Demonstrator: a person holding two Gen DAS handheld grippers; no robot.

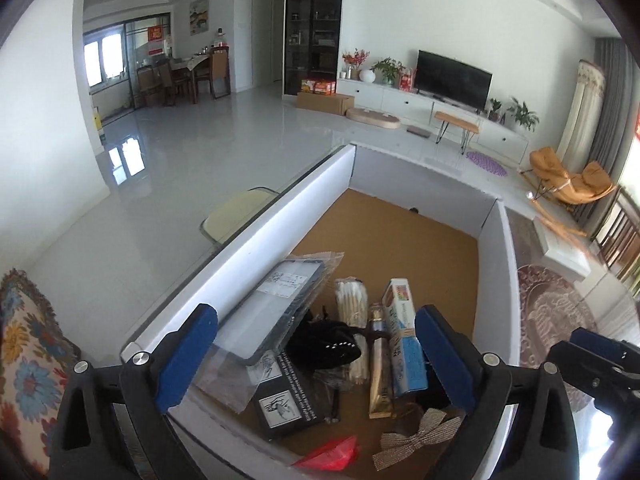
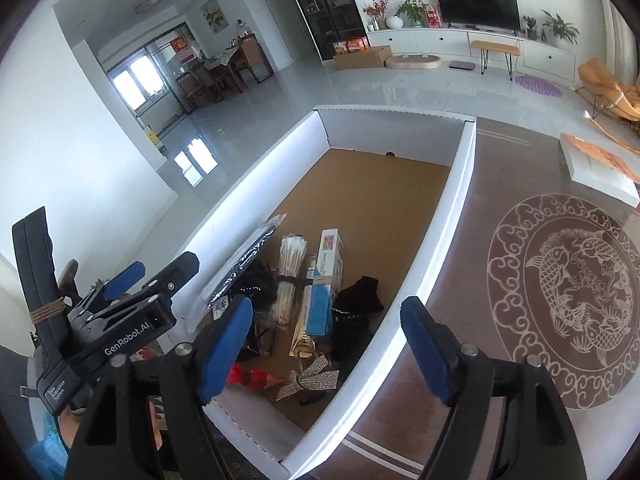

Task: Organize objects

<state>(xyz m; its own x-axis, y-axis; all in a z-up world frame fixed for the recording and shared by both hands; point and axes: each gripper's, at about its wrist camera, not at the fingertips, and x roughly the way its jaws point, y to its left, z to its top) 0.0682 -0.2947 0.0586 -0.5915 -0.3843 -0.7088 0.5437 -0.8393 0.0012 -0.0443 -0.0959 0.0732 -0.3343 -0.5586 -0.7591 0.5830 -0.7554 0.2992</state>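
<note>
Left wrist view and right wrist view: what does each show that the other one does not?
Only the left wrist view shows the flowered cushion and the yellow chair seat. Only the right wrist view shows the full fish pattern on the table top. Both show the white box with the cotton swabs, the sparkly bow and the red packet.

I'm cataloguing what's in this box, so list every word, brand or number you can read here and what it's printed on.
"GenRobot.AI": on the left gripper, seen from the right wrist.
"Data Acquisition System": on that same gripper's body, lower down.
White print on the black packet: too small to read.
Label on the bagged flat item: blurred.
Blue and white carton: print unreadable.
Red signs in the far room: unreadable.
</note>
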